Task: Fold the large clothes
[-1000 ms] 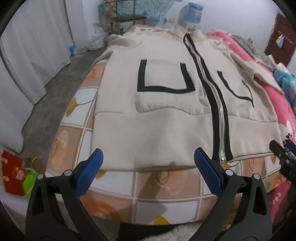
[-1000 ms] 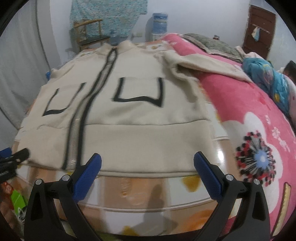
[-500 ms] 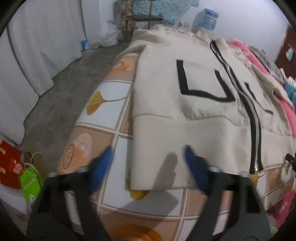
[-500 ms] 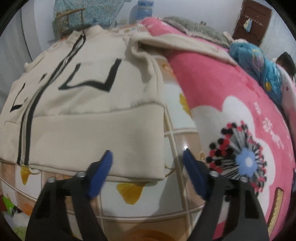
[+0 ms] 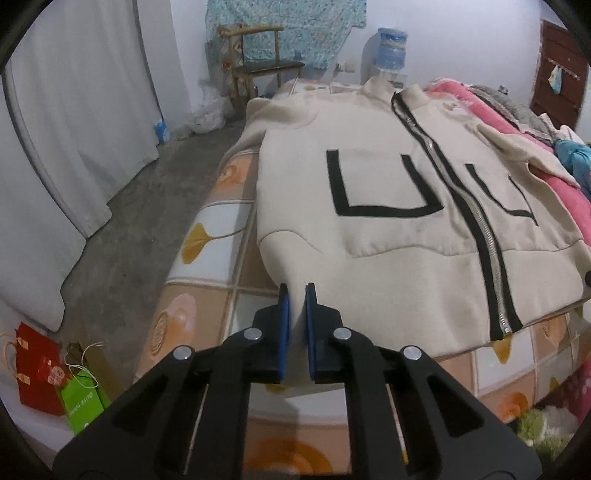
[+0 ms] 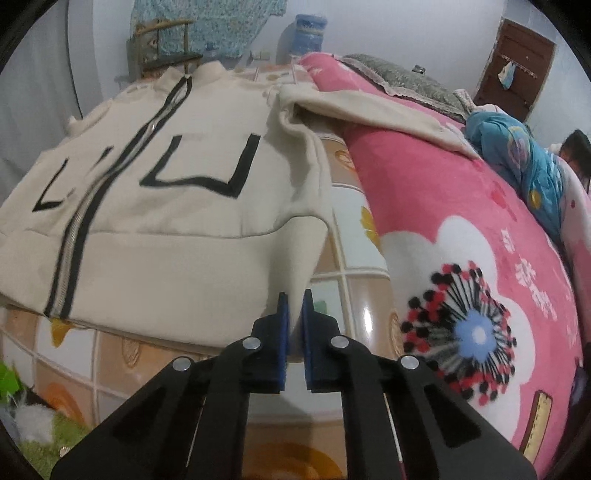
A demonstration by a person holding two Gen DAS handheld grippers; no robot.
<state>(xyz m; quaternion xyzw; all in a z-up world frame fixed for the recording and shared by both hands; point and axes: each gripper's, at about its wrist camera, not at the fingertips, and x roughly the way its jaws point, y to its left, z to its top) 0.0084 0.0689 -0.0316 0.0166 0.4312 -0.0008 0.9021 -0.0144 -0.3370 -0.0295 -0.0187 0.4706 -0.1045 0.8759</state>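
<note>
Both hand-held grippers (image 5: pixel 297 295) (image 6: pixel 294 299) pinch the jacket's (image 5: pixel 406 229) near hem corners.

Pale walls (image 5: pixel 461 33), grey concrete floor (image 5: pixel 122 229), white curtain (image 5: pixel 74 110) at left, wooden chair (image 5: pixel 258 62) beneath patterned blue cloth (image 5: pixel 284 26), water jug (image 5: pixel 391 48), brown door (image 6: pixel 513 66) at far right
</note>
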